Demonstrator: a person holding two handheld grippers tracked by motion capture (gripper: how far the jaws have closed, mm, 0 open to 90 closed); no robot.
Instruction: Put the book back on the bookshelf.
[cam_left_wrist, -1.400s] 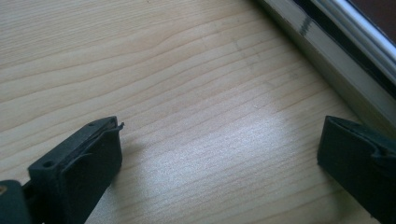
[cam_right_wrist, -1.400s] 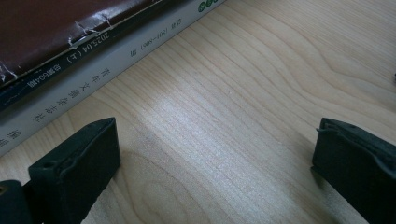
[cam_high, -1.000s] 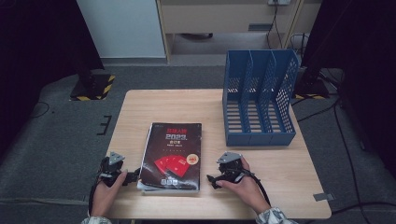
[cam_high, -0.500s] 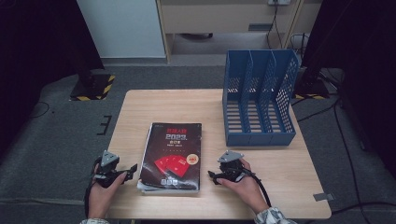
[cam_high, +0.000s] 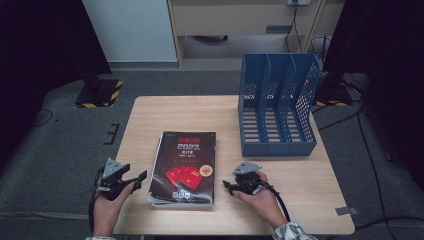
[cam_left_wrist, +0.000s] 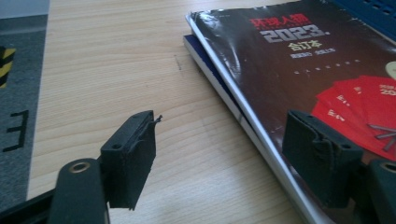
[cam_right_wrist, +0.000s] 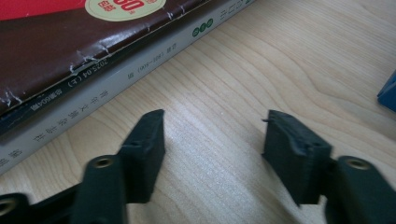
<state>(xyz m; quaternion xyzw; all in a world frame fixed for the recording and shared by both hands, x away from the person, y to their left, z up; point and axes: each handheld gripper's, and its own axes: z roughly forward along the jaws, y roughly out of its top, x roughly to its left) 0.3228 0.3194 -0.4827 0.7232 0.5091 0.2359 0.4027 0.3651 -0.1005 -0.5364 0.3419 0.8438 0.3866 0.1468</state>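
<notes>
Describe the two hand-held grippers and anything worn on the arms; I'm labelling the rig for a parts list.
Both are black. The left hand-held gripper and the right hand-held gripper each carry a grey three-cornered plate on top and trail a black cable. The blocky black pads look foam-like, frayed at one corner, on arms with round brass-coloured eyelets. A plaid sleeve cuff shows at the right wrist.

Left tongs (cam_high: 140, 176): black body, grey three-cornered plate on top, black cable trailing back. Right tongs (cam_high: 226, 187): same build, same plate and cable. Jaws are matte black blocks on arms with brass-ringed screw holes. Right wrist: plaid cuff (cam_high: 291, 231).
</notes>
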